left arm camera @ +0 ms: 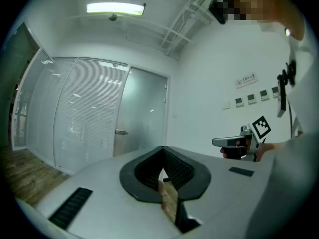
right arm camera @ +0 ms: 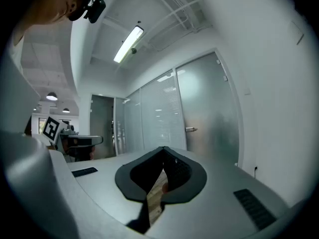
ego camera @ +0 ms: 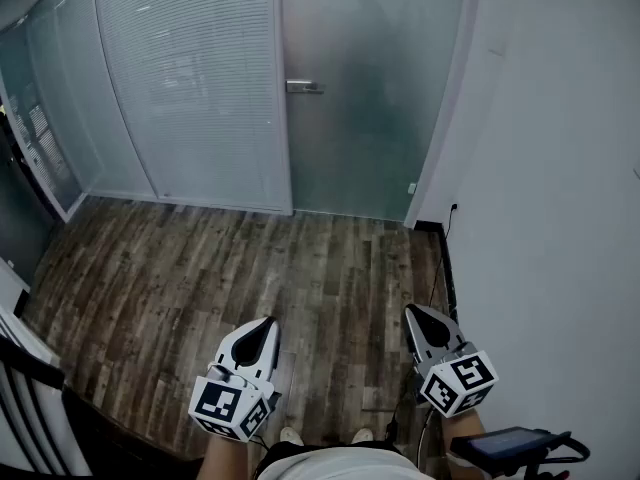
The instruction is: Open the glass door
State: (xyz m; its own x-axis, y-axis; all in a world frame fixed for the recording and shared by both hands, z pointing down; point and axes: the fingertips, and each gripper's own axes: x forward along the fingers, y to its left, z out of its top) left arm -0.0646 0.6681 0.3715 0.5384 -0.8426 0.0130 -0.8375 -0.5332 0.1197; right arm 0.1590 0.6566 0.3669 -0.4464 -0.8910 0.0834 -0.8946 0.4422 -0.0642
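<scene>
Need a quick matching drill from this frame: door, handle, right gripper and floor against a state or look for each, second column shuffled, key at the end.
1. glass door
2. door handle
3. right gripper
4. floor

A. dark wood planks
B. jaws together, nothing held, beside the white wall
C. frosted, closed
D. metal, at the door's left edge in the head view

Pairs: 1-C, 2-D, 3-B, 4-A

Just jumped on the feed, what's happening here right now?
A person stands on the wooden floor, some way back from the frosted glass door, holding a gripper in each hand. The left gripper and the right gripper are both held level towards the door, jaws together and empty. The door looks closed, and nothing touches its handle.
</scene>
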